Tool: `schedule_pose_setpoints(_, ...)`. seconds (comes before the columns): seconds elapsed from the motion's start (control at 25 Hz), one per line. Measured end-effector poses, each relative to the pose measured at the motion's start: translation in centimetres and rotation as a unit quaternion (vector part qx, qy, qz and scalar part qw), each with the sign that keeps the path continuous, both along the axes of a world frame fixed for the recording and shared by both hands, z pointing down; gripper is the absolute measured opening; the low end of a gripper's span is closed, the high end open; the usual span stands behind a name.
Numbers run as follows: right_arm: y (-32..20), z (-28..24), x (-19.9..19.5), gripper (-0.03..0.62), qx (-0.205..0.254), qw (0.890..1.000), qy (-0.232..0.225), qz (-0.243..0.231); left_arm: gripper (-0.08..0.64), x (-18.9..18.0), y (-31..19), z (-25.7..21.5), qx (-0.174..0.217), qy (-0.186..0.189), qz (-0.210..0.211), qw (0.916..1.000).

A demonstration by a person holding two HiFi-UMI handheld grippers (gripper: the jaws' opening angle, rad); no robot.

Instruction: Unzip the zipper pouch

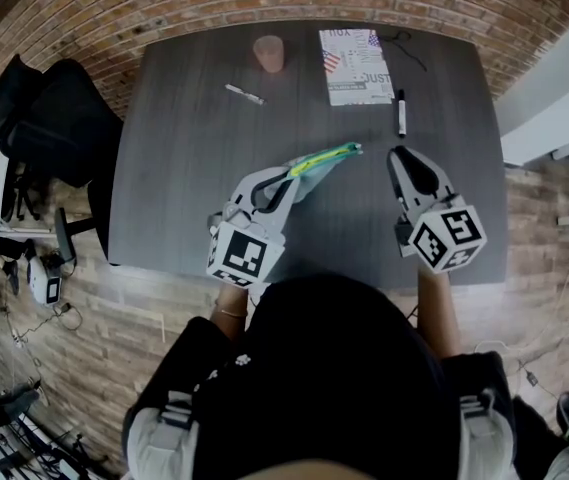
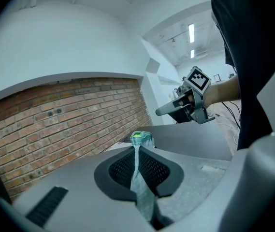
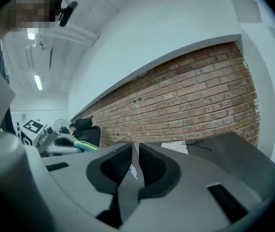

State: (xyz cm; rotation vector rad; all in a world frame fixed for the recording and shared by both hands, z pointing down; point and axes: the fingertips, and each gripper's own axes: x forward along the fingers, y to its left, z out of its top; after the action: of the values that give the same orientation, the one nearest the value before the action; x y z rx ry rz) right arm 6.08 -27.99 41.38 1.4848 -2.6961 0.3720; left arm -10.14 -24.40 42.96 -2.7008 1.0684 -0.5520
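Dark tabletop point(image 1: 189, 178), brick wall behind. Left hand-held gripper point(image 1: 291, 174) is pressed together on the zipper pouch point(image 1: 326, 158): in the left gripper view a strip of pale teal fabric is clamped between the two pads and runs forward out of the jaws to a yellow-green end. From the head view the pouch sticks out past the left gripper's tips toward the upper right, slim and edge-on. Whether it touches the tabletop cannot be told. Right hand-held gripper point(image 1: 395, 154) sits to the right of the pouch's far end, close by but apart from it. Its jaws stand slightly spread with a narrow gap, gripping nothing; only tabletop and wall show through the gap in the right gripper view. That same view shows the pouch off to its left, held in the other gripper. Far side of the tabletop: pinkish cup point(image 1: 269, 53), printed booklet point(image 1: 356, 66), black marker point(image 1: 401, 113), white pen point(image 1: 244, 94), all well apart from the pouch.
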Motion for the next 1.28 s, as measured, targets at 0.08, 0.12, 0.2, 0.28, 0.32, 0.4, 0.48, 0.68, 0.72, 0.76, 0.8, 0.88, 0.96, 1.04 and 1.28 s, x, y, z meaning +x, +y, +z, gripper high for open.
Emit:
schedule_pose_setpoints(0.08, 0.2, -0.3, 0.2, 0.043, 0.008, 1.0, -0.005, 0.009, 0.006, -0.6, -0.1, 0.0, 0.0, 0.003, -0.009, 1.0)
schedule_pose_setpoints(0.12, 0.3, -0.4, 0.2, 0.038, 0.012, 1.0, -0.003, 0.012, 0.006, -1.0, -0.3, 0.0, 0.0, 0.006, -0.014, 0.9999)
schedule_pose_setpoints(0.2, 0.5, -0.6, 0.1, 0.023, 0.021, 1.0, -0.005, 0.016, 0.006, -1.7, -0.5, -0.2, -0.001, 0.009, -0.026, 0.9996)
schedule_pose_setpoints(0.28, 0.7, -0.6, -0.1, 0.01, 0.024, 1.0, -0.012, 0.017, 0.006, -2.2, -0.7, -0.4, 0.002, 0.012, -0.035, 0.9993)
schedule_pose_setpoints(0.32, 0.8, -0.6, -0.2, 0.004, 0.023, 1.0, -0.014, 0.015, 0.006, -2.5, -0.8, -0.5, 0.003, 0.013, -0.039, 0.9991)
schedule_pose_setpoints(0.4, 1.0, -0.5, -0.5, 0.0, 0.021, 1.0, -0.015, 0.008, 0.006, -2.9, -0.8, -0.7, 0.005, 0.014, -0.047, 0.9988)
schedule_pose_setpoints(0.48, 1.1, -0.4, -0.8, 0.0, 0.02, 1.0, -0.012, 0.001, 0.006, -3.2, -0.9, -0.7, 0.005, 0.014, -0.053, 0.9985)
schedule_pose_setpoints(0.68, 1.3, -0.1, -1.3, -0.002, 0.013, 1.0, -0.002, -0.007, 0.006, -3.6, -0.8, -0.7, 0.002, 0.022, -0.059, 0.998)
schedule_pose_setpoints(0.72, 1.4, 0.0, -1.4, -0.002, 0.011, 1.0, 0.002, -0.009, 0.006, -3.6, -0.7, -0.7, 0.002, 0.022, -0.059, 0.998)
schedule_pose_setpoints(0.76, 1.4, 0.1, -1.5, -0.002, 0.009, 1.0, 0.006, -0.011, 0.006, -3.7, -0.7, -0.7, 0.001, 0.022, -0.06, 0.998)
schedule_pose_setpoints(0.8, 1.5, 0.2, -1.6, -0.002, 0.008, 1.0, 0.009, -0.013, 0.006, -3.7, -0.6, -0.7, 0.001, 0.021, -0.06, 0.998)
schedule_pose_setpoints(0.88, 1.6, 0.3, -1.6, -0.003, 0.006, 1.0, 0.009, -0.014, 0.006, -3.7, -0.6, -0.7, 0.0, 0.023, -0.06, 0.9979)
schedule_pose_setpoints(0.96, 1.6, 0.3, -1.5, -0.002, 0.004, 1.0, 0.002, -0.013, 0.006, -3.7, -0.5, -0.6, -0.001, 0.024, -0.06, 0.9979)
schedule_pose_setpoints(1.04, 1.6, 0.3, -1.4, -0.002, 0.002, 1.0, -0.005, -0.012, 0.006, -3.7, -0.5, -0.5, -0.002, 0.023, -0.06, 0.998)
schedule_pose_setpoints(1.28, 1.8, 0.4, -1.2, -0.002, 0.001, 1.0, -0.007, -0.011, 0.006, -3.7, -0.4, -0.5, -0.002, 0.02, -0.06, 0.998)
